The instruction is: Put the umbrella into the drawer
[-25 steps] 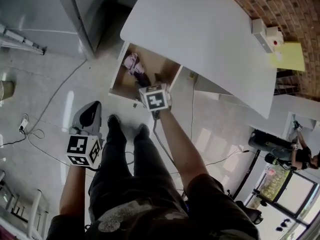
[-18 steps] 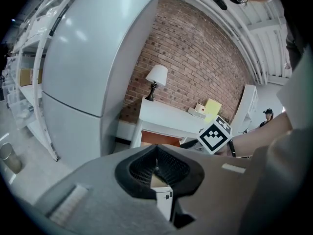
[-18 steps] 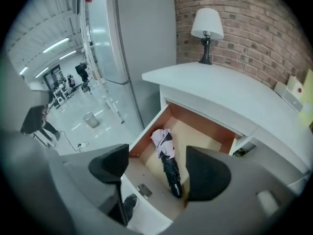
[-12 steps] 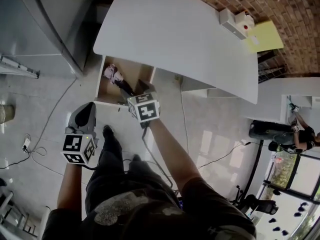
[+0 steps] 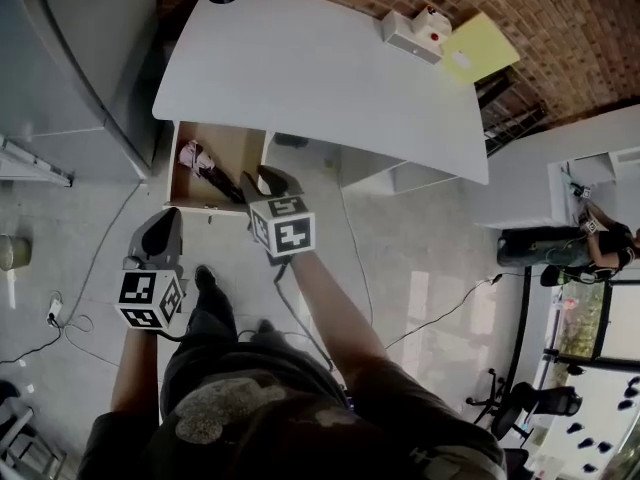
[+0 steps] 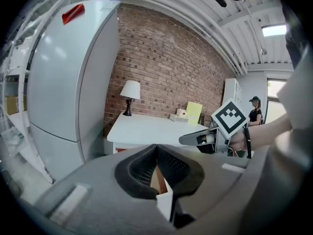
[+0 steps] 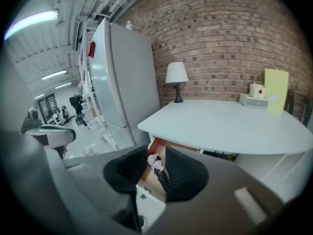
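Umbrella lies inside open drawer; placing looks done. Your right gripper is empty, jaws closing. Left gripper closed on nothing. Next, likely 1 push on the drawer front.

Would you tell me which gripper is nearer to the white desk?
Right. The right gripper, fingers closing on nothing, hangs just off the white desk's front edge; the left gripper sits further back, short of the open drawer's front.
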A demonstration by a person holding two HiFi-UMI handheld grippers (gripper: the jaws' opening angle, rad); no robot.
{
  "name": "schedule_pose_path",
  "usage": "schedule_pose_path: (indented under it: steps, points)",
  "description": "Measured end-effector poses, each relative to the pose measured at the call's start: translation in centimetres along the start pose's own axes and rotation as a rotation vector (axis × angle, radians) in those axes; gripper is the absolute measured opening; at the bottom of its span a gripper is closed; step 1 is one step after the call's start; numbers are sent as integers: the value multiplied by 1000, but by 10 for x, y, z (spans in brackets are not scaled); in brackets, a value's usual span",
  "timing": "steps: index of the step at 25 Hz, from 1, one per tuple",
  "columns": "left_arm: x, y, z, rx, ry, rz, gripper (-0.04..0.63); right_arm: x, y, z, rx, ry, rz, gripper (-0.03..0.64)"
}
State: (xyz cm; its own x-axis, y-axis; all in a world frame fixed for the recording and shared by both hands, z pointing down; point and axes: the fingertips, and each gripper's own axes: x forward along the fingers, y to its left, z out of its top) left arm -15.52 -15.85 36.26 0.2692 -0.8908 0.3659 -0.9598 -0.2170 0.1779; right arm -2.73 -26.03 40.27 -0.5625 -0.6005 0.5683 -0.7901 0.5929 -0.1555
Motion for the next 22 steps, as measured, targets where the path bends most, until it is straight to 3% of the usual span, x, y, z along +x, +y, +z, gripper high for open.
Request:
schedule_pose_path:
  steps: [4, 11, 22]
  points:
    - [-13, -33, 8, 24, -26, 5, 11, -47, -13, 4, 39, -46, -15, 9]
    - [-38, -99, 3, 50, -45, -2, 11, -114, -20, -15, -5, -85, 3, 5]
    - [-65, -167, 1, 65, -78, 25, 11, -203, -39, -34, -72, -109, 25, 5]
